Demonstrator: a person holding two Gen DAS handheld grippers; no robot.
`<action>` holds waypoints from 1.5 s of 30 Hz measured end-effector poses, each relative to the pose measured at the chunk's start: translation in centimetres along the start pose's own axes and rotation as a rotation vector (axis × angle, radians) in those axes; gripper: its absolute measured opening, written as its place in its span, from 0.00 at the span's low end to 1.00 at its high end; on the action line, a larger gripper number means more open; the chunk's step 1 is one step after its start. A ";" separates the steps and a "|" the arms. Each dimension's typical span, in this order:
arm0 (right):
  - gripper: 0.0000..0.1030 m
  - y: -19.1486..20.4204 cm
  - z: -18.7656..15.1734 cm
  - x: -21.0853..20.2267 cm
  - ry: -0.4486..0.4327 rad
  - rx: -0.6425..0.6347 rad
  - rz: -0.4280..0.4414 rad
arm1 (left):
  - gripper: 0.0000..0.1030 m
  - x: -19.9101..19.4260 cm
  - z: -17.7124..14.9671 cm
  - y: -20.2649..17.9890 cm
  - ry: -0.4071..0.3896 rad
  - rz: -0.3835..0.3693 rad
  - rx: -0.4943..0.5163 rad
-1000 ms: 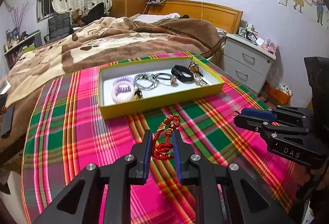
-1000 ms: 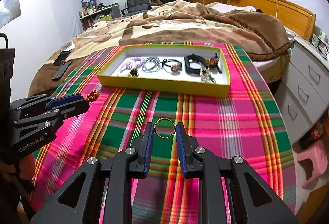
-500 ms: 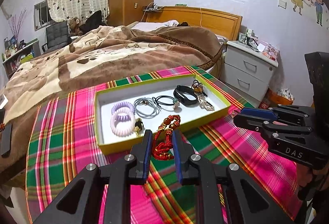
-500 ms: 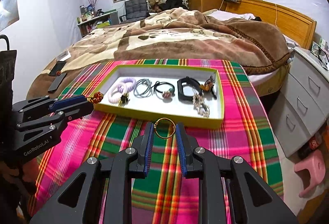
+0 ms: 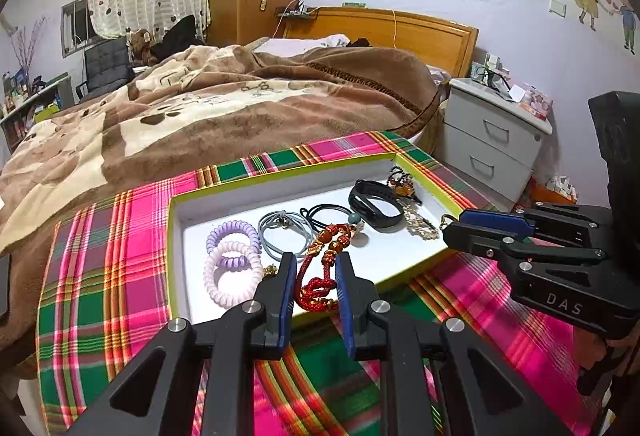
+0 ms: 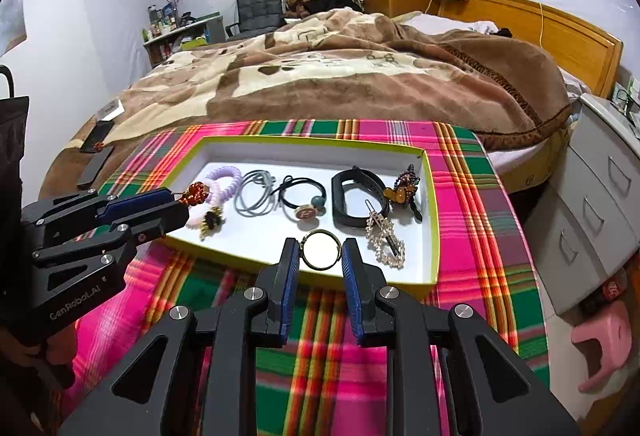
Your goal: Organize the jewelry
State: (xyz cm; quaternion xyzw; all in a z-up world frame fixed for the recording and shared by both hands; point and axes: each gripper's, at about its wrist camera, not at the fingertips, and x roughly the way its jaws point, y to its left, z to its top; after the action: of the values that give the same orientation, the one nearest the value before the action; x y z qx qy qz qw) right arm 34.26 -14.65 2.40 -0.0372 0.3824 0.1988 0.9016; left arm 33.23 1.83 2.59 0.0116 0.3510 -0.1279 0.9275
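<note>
Between the blue pads of the left gripper (image 5: 313,270) hung a red braided cord bracelet with orange and gold beads (image 5: 320,264); the jaws stood narrow and pinched it, and its beaded end reached forward over the near part of the shallow white tray with a yellow-green rim (image 5: 174,236). The right gripper (image 6: 320,256) was likewise nearly closed on a thin round gold ring (image 6: 320,250), which it held just past the tray's near rim. Both pieces seemed to be in the air and not yet put down.

Further ahead of the tongs, inside the tray, the earlier part of the work looked finished. Two spiral hair ties, one lilac and one pale pink (image 5: 232,256), lay ahead and to the left of the left gripper. Grey elastic loops (image 6: 256,191), a black cord with round charms (image 6: 302,195), a black wristband (image 6: 358,195), a pearl hair clip (image 6: 386,240) and a brown butterfly clip (image 6: 402,187) followed in a row toward the right.

On the pink and green plaid cloth (image 6: 472,203) around the tray I could see no other loose jewelry. I judged therefore that the task was almost complete: what remained was to lower these two pieces into free white spots and to open the jaws.
</note>
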 end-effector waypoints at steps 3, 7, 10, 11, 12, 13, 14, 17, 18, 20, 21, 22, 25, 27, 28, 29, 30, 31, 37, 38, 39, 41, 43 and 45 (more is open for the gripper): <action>0.22 -0.4 0.3 1.2 0.017 0.004 -0.003 | 0.19 1.3 0.2 0.2 0.015 -0.003 0.003; 0.22 -0.8 0.6 3.0 0.044 0.004 -0.005 | 0.19 2.8 0.4 0.5 0.032 -0.007 0.010; 0.22 -1.2 0.8 4.4 0.072 0.007 -0.003 | 0.19 3.9 0.6 0.6 0.047 -0.012 0.015; 0.22 -1.3 0.8 4.7 0.078 0.010 -0.002 | 0.19 4.3 0.6 0.7 0.054 -0.017 0.018; 0.22 -1.4 0.8 5.0 0.088 0.013 0.001 | 0.19 4.6 0.6 0.7 0.063 -0.021 0.020; 0.22 -1.5 0.9 5.4 0.098 0.015 0.004 | 0.19 4.8 0.6 0.7 0.069 -0.024 0.022; 0.22 -1.5 0.9 5.7 0.107 0.016 0.005 | 0.19 5.1 0.5 0.7 0.077 -0.029 0.025; 0.22 -1.6 0.9 6.5 0.129 0.018 0.011 | 0.19 6.1 0.4 0.7 0.115 -0.045 0.038; 0.22 -1.6 0.9 6.7 0.136 0.020 0.014 | 0.19 6.4 0.3 0.6 0.124 -0.046 0.041; 0.22 -1.7 0.9 7.1 0.149 0.023 0.013 | 0.19 7.1 0.3 0.7 0.147 -0.051 0.045; 0.22 -1.8 0.9 7.2 0.151 0.025 0.014 | 0.19 7.3 0.2 0.7 0.153 -0.050 0.044; 0.22 -1.8 0.9 7.3 0.157 0.027 0.015 | 0.19 7.5 0.2 0.7 0.156 -0.055 0.042; 0.22 -1.8 1.0 7.5 0.166 0.026 0.016 | 0.19 7.8 0.4 0.8 0.166 -0.076 0.033; 0.22 -1.9 1.1 7.6 0.173 0.022 0.012 | 0.20 8.0 0.5 0.7 0.174 -0.082 0.038; 0.22 -1.8 1.2 7.7 0.176 0.021 0.010 | 0.20 8.0 0.6 0.7 0.178 -0.084 0.039; 0.22 -1.8 1.2 7.7 0.177 0.019 0.008 | 0.20 8.0 0.6 0.6 0.180 -0.085 0.041; 0.22 -1.8 1.2 7.7 0.177 0.017 0.006 | 0.20 8.0 0.7 0.5 0.181 -0.085 0.045; 0.22 -1.8 1.2 7.7 0.177 0.016 0.005 | 0.20 8.0 0.7 0.4 0.181 -0.082 0.051; 0.33 -2.0 1.1 7.4 0.168 0.029 0.003 | 0.20 8.0 0.7 0.3 0.184 -0.082 0.050; 0.33 -2.0 1.0 7.3 0.165 0.030 0.003 | 0.21 8.0 0.6 0.4 0.183 -0.079 0.047; 0.33 -2.1 1.0 7.1 0.161 0.034 0.004 | 0.21 7.9 0.6 0.4 0.182 -0.078 0.043; 0.33 -2.1 0.9 6.9 0.154 0.043 0.004 | 0.21 7.7 0.5 0.5 0.178 -0.073 0.032; 0.33 -2.1 0.8 6.5 0.142 0.048 0.003 | 0.21 7.3 0.4 0.5 0.168 -0.069 0.025; 0.33 -1.9 0.7 5.8 0.126 0.051 0.006 | 0.21 6.8 0.3 0.5 0.158 -0.063 0.021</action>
State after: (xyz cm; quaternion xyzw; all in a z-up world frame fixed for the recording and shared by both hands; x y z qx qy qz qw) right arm 39.09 -14.34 -1.36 -0.0255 0.4436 0.1889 0.8757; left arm 38.45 0.67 -1.68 0.0205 0.4221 -0.1596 0.8922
